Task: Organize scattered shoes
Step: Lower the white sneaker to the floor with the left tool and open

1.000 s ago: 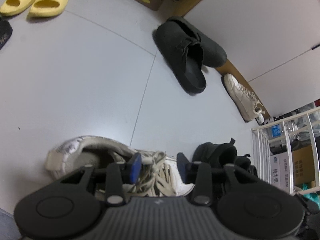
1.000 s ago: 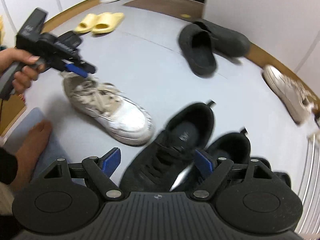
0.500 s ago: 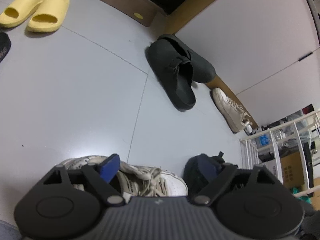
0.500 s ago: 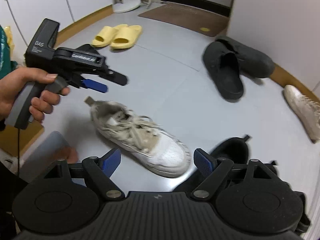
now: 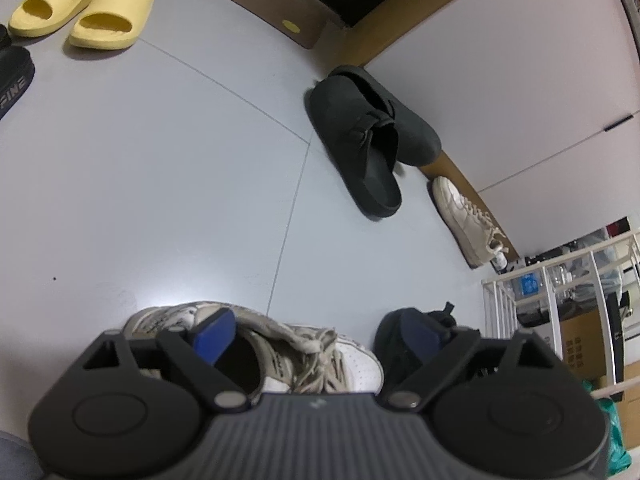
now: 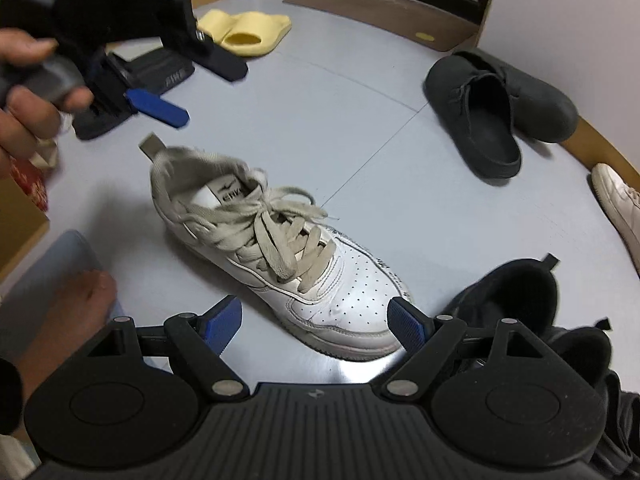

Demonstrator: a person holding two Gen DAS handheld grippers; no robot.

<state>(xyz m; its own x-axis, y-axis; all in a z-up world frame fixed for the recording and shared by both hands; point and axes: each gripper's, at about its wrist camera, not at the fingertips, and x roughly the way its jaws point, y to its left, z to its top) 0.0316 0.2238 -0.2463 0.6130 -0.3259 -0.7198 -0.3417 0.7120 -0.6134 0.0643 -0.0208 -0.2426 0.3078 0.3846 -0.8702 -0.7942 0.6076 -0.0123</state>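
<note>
White sneaker (image 6: 280, 248) lies toe-near, heel-far between my spread right gripper (image 6: 316, 320) pads, nearer it than my left gripper (image 6: 168, 92), whose empty jaws are opening above the heel.

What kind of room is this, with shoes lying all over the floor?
Most likely the entryway of a home. Shoes are scattered over a grey floor: yellow slides, dark clogs, a white sneaker. A brown doormat lies before a dark doorway, and a white wire rack stands by the wall.
</note>
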